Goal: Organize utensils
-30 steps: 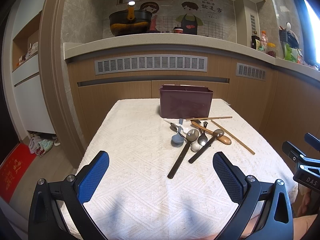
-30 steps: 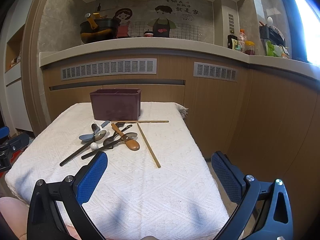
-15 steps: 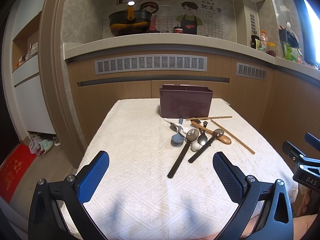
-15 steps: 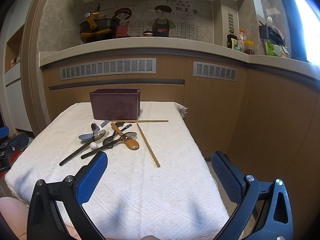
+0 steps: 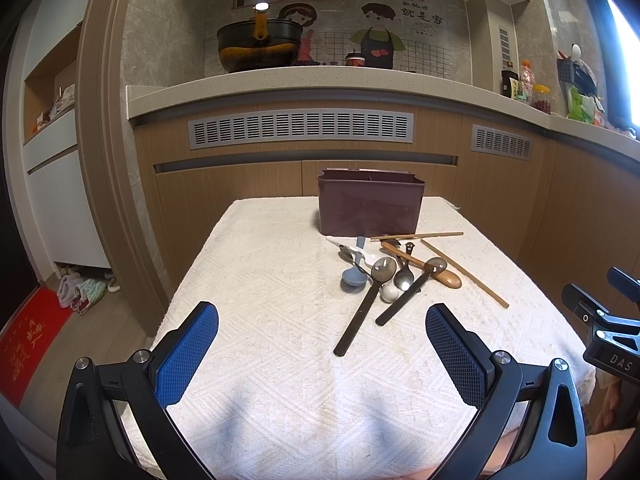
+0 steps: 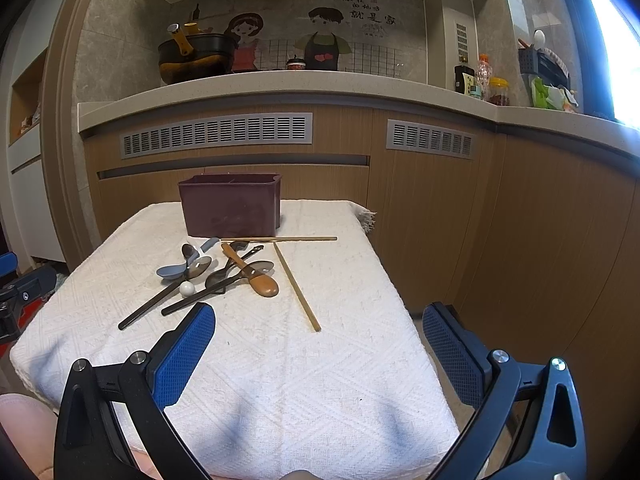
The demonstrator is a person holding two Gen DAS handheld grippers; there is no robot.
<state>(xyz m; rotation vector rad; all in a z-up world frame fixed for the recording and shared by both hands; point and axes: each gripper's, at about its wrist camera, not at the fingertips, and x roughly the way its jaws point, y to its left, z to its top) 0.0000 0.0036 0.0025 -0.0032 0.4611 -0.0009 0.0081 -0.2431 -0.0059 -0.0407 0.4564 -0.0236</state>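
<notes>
At the far edge of the white-clothed surface stands the dark maroon plastic utensil box, at twelve o'clock. The mixed spoons and wooden chopsticks lie scattered just before it, unsorted. Left gripper and right gripper hover with fingers spread wide and empty, seemingly ready to pick.
</notes>
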